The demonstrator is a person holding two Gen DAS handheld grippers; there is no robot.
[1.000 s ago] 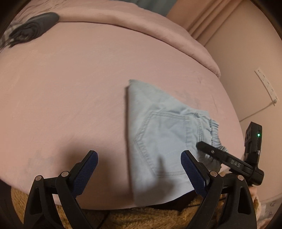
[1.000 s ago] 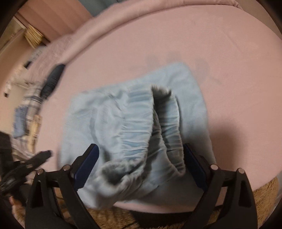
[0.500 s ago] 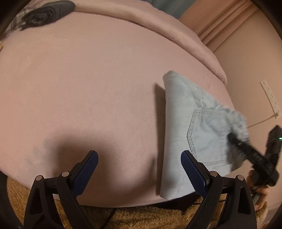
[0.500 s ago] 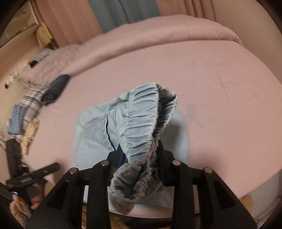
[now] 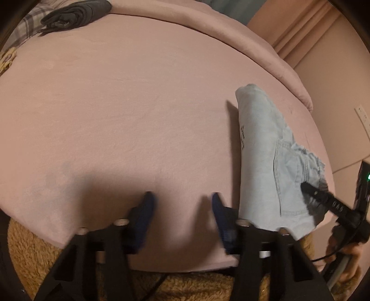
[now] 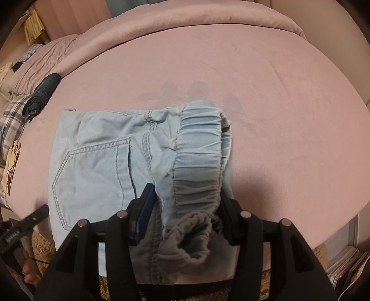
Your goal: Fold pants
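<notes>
Left gripper [image 5: 181, 205]: fingers part way apart, a narrowish gap, nothing between them, over bare pink bed [image 5: 129, 120] near its front edge. Blue pads [image 5: 148, 208] blurred. Dark folded garment [image 5: 76, 12] lies at far left corner of the bed, well apart from everything else; plaid cloth [image 5: 32, 20] just beside it at the edge.

Pants [image 5: 266, 162], light blue denim, folded into a compact stack, sit at the right side of the bed near its front edge, to the right of the left gripper. Back pocket faces up, elastic waistband [image 6: 198, 148] toward the right. One corner of the stack overhangs the front edge of the bed.

Right gripper [image 6: 185, 203]: clamped on the pants at the gathered waistband, fingers narrow, fabric bunched between them and drooping down toward the camera. From the left wrist view the right gripper's black finger [image 5: 323, 199] lies on the waistband end of the pants; a hand [image 5: 344, 257] holds it at far right. In the right wrist view the left gripper tip [image 6: 25, 222] shows at lower left, apart from the pants.

Tan fluffy rug [image 5: 27, 252] below the bed edge. Wall outlet strip [image 5: 364, 115] far right.
</notes>
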